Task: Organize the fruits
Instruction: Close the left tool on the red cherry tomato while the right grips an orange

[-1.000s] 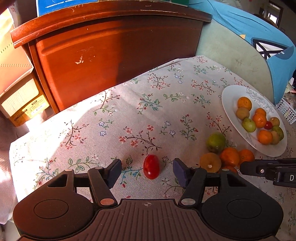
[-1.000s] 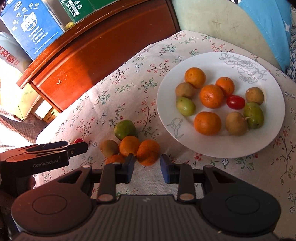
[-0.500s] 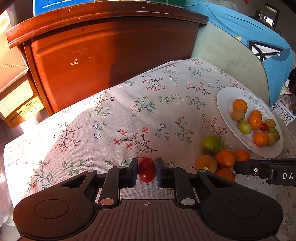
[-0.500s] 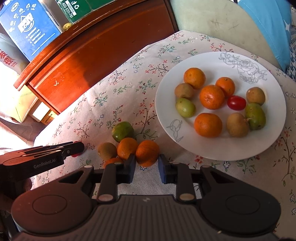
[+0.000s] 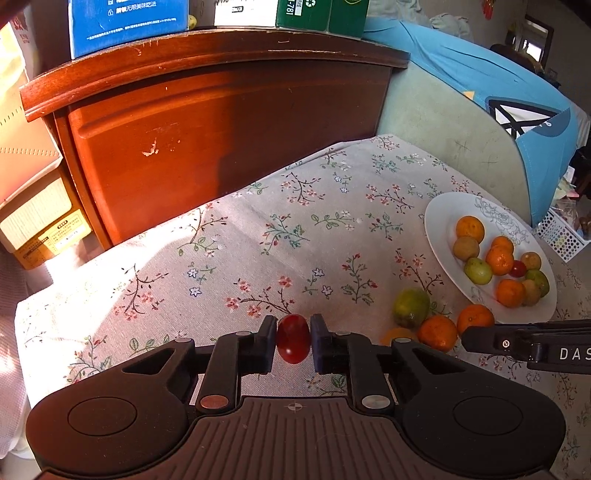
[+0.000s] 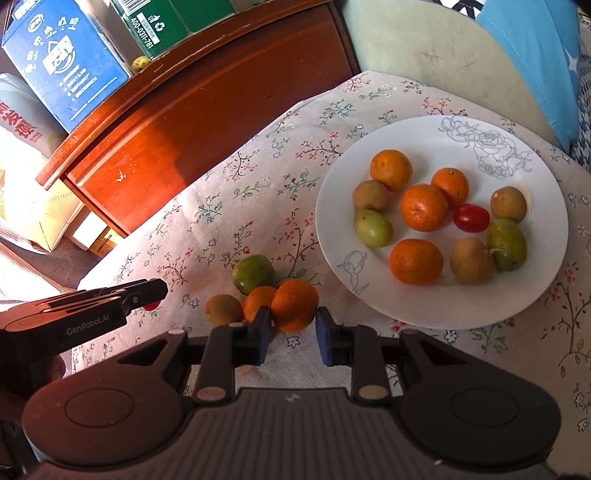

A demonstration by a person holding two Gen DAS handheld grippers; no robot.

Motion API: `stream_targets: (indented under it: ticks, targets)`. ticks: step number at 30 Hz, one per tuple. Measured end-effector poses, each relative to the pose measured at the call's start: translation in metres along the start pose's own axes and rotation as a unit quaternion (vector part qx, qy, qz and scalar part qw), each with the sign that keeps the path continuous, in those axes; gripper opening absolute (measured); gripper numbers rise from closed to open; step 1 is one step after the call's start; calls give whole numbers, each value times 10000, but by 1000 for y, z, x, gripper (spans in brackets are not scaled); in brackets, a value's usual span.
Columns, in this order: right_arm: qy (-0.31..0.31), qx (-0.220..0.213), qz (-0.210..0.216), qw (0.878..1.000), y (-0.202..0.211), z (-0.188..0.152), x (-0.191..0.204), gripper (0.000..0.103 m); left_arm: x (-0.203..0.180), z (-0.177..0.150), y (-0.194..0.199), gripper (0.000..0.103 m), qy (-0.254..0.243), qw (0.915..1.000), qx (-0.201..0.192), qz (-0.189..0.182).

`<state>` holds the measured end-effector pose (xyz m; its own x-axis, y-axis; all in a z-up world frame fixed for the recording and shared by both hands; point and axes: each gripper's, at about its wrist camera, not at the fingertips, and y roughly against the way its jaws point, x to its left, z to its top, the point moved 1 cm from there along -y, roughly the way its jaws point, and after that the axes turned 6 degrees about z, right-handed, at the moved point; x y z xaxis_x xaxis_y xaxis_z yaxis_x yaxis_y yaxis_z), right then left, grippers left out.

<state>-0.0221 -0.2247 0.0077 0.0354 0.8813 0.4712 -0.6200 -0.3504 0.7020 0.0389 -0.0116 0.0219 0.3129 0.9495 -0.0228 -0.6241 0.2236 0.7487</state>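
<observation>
- Between the pads of the left gripper (image 5: 293, 339) sits a red cherry tomato (image 5: 293, 339); the jaws stand narrow, both pads pressed to its sides, gripped just over the floral tablecloth (image 5: 221, 258).
- Seen from the right wrist, that gripper lies flat at 9 o'clock, with only a red sliver of the tomato showing at its tip.
- At the bottom centre of the right wrist view, the right gripper (image 6: 291, 334) has its jaws drawn close around an orange tangerine (image 6: 294, 304). The left pad lies against the fruit's side; the right pad is at its edge, and whether it presses I cannot tell. The tangerine rests on the cloth.
- Touching that tangerine at 9 o'clock is a second tangerine (image 6: 258, 301); a brown kiwi (image 6: 223, 309) lies further out the same way, and a green fruit (image 6: 253, 273) sits at 11 o'clock of the cluster.
- Toward 2 o'clock from the cluster stands the white plate (image 6: 535, 280), near but apart from it. It carries four tangerines, three brown fruits, two green fruits and one red tomato.
- Beyond the table at 12 o'clock rises a wooden headboard (image 5: 221, 129) with cartons (image 5: 125, 22) on top.
</observation>
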Motion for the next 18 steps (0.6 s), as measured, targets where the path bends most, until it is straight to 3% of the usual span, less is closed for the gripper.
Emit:
stream_targets:
  ticks: [9, 18]
  targets:
    - [-8, -193, 137, 9997, 12, 10, 5, 26, -3, 8, 8, 17, 173, 9996, -147, -140]
    - [-89, -684, 171, 9975, 39, 35, -4, 26, -20, 24, 19, 17, 114, 9983, -468, -342]
